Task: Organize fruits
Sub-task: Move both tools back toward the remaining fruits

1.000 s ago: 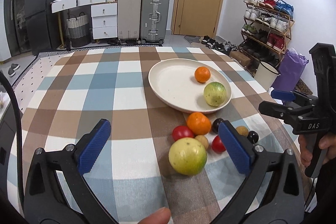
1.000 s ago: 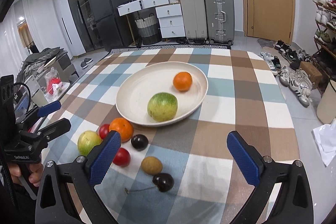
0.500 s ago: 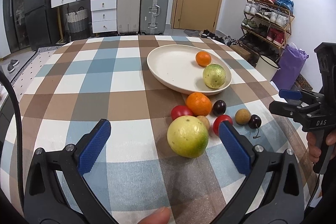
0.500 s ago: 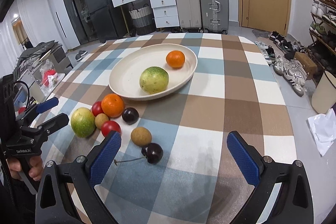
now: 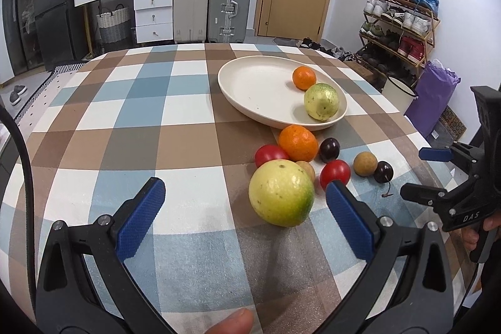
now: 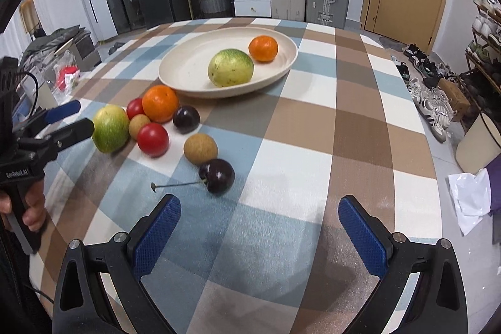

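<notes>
A cream plate (image 5: 250, 83) (image 6: 188, 74) on the checked tablecloth holds a small orange (image 5: 304, 78) and a green-yellow fruit (image 5: 321, 101). In front of the plate lie loose fruits: a big yellow-green fruit (image 5: 281, 193) (image 6: 110, 128), an orange (image 5: 297, 143), two red tomatoes (image 5: 335, 173), dark plums, brown longans (image 6: 200, 148) and a stemmed dark cherry (image 6: 217, 175). My left gripper (image 5: 245, 218) is open, its right pad beside the big yellow-green fruit. My right gripper (image 6: 258, 232) is open and empty, just short of the cherry.
The table's right edge drops to the floor with a shoe rack (image 5: 397, 21), a purple bag (image 5: 435, 96) and a white bin (image 5: 397, 89). Suitcases (image 5: 230, 5), drawers and a door stand behind the table.
Both grippers have moved closer to the loose fruits and lower over the table. The fruits have not moved. Both stay open.
</notes>
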Demonstrator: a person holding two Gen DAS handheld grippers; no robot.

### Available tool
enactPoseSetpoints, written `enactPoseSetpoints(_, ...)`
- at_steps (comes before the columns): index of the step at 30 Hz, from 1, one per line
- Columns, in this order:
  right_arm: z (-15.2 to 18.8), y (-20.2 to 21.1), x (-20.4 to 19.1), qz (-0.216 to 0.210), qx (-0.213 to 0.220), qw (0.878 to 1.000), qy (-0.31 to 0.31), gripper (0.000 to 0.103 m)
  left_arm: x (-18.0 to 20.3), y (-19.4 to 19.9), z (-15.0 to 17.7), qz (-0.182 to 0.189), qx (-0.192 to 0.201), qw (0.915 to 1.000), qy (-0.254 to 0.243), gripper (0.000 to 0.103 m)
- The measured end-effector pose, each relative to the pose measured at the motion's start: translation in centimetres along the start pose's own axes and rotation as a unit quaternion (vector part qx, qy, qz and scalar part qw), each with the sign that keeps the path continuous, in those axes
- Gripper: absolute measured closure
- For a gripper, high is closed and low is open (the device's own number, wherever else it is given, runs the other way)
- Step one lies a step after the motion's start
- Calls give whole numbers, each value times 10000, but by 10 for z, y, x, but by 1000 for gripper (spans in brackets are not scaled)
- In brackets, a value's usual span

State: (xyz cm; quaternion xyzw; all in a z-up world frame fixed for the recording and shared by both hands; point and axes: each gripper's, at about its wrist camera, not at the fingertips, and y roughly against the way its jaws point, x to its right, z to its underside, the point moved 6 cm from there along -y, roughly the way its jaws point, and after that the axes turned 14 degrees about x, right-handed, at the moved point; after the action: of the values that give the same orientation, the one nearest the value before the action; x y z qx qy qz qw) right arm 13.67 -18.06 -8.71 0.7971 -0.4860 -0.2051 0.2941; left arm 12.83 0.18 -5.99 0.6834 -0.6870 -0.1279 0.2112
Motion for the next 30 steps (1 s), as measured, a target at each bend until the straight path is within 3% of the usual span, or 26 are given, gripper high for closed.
enactPoseSetpoints(24,1,-25,-17,-74,-183,9994,295,2,7,-7,3,119,-136,9998,-128,1)
enactPoseSetpoints(26,1,-26,-18,-92,-168,9993,316,3,7,-8,4,136,-156,9997,-120,1)
enactPoseSetpoints(30,1,-30,-19,-142,-194,9992,322,16,7,-9,5,168,-202,9996,-129,1)
